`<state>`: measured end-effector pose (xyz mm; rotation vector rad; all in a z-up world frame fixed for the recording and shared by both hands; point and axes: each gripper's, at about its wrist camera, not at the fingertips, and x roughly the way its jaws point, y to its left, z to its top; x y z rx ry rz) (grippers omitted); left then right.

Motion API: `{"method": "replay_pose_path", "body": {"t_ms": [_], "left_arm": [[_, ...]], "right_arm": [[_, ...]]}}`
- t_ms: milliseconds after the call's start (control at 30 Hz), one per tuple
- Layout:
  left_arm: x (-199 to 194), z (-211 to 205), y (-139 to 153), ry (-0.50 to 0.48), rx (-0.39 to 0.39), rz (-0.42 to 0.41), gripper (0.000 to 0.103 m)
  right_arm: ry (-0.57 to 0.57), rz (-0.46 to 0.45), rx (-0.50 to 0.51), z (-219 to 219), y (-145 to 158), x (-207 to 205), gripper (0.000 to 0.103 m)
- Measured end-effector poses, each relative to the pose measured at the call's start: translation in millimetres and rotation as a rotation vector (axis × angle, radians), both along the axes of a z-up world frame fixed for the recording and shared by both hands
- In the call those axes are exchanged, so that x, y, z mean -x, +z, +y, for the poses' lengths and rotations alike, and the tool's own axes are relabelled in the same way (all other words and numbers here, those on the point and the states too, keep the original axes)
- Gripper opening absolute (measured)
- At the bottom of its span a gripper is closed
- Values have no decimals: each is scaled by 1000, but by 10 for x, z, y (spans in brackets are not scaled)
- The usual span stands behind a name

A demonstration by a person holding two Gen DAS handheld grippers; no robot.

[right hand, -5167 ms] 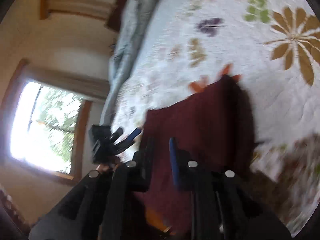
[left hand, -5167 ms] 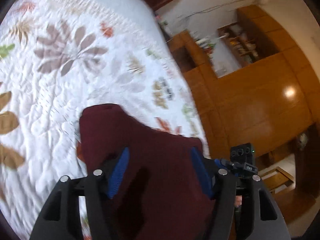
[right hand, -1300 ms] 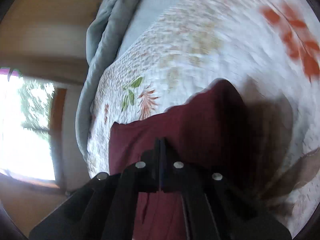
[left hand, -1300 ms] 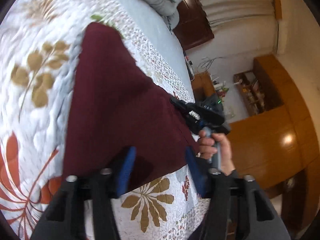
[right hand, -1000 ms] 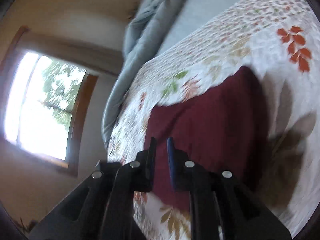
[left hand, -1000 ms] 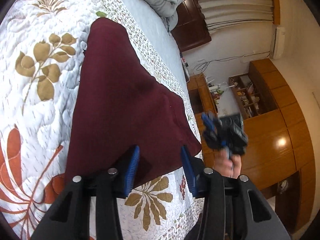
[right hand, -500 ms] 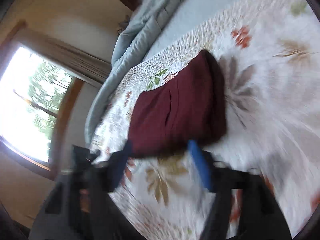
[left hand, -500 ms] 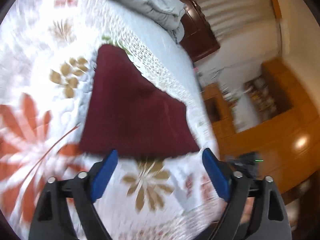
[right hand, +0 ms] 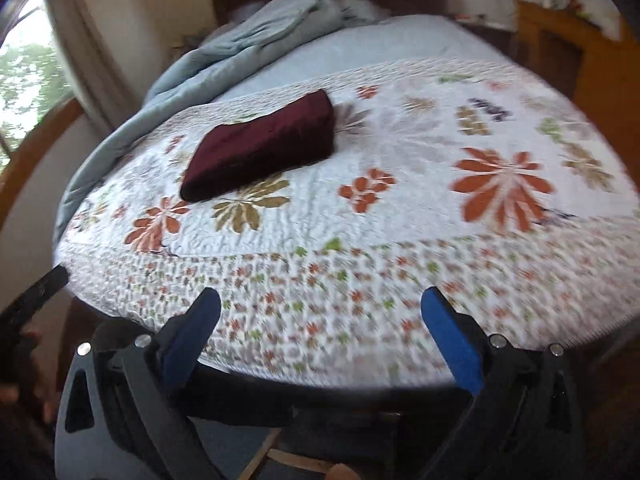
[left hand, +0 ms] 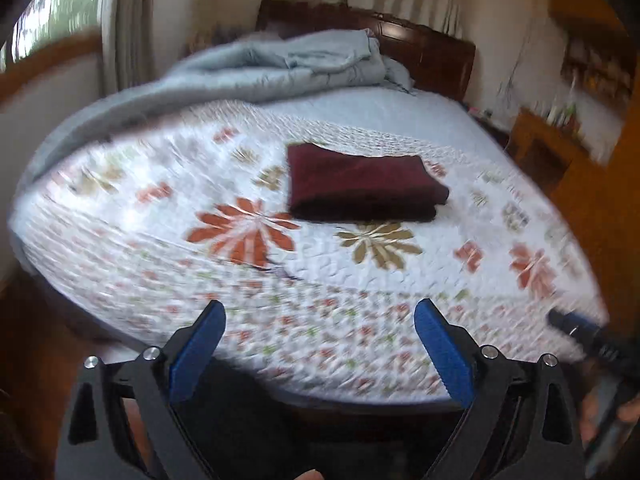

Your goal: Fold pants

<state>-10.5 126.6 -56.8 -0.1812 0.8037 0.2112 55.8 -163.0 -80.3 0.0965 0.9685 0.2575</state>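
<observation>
The dark red pants lie folded into a compact rectangle on the flowered white quilt, near the middle of the bed. They also show in the right wrist view, left of centre. My left gripper is open and empty, held back beyond the foot of the bed, well away from the pants. My right gripper is open and empty too, also off the foot of the bed. The other gripper shows at the right edge of the left wrist view.
A bunched grey-blue duvet lies at the head of the bed by the dark headboard. A window is on the left, wooden furniture on the right. The floor lies below the bed's foot edge.
Both grippers let go of the pants, opened wide and pulled back from the bed. The pants now lie folded and flat, far from both.
</observation>
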Motion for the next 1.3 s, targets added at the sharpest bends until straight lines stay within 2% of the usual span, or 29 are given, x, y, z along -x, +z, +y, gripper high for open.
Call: {"method": "replay_pose_path", "body": {"t_ms": [67,133,167,233,267,400,467,667,833,1000,1167,1300], "left_arm": [[149,-125,149,23,-57,6,96],[293,-170,290,30,-25,-2,96],[366,-179,369,25,15,-15,96],[487,-206,536,28,61,-42,96],[536,-226,614,30,67,-53,96],[672,-329,891,39,12,-103,96],[727,-361,1013,52,-3,-143,96],[754,-427,1169,54,-15,-167,97],[656,-428,1132,59,-15,-143,97],[542,-384,985,45,44,-104,97],[513,-387,922,64,19,-87,97],[513,-364,913,43,56,-85,99]], "right_arm": [[24,9,43,58,160,136,100],[94,15,65,98,321,254,100],[120,-12,62,112,442,326,100],[99,-88,58,99,674,470,100],[102,-136,45,96,828,567,100],[107,-263,64,183,1198,808,100],[120,-288,73,232,1269,859,100],[151,-300,81,299,1285,862,100],[168,-271,80,338,1185,776,100],[190,-242,80,411,1068,698,100],[194,-252,81,446,1064,694,100],[194,-254,79,450,1070,689,100]]}}
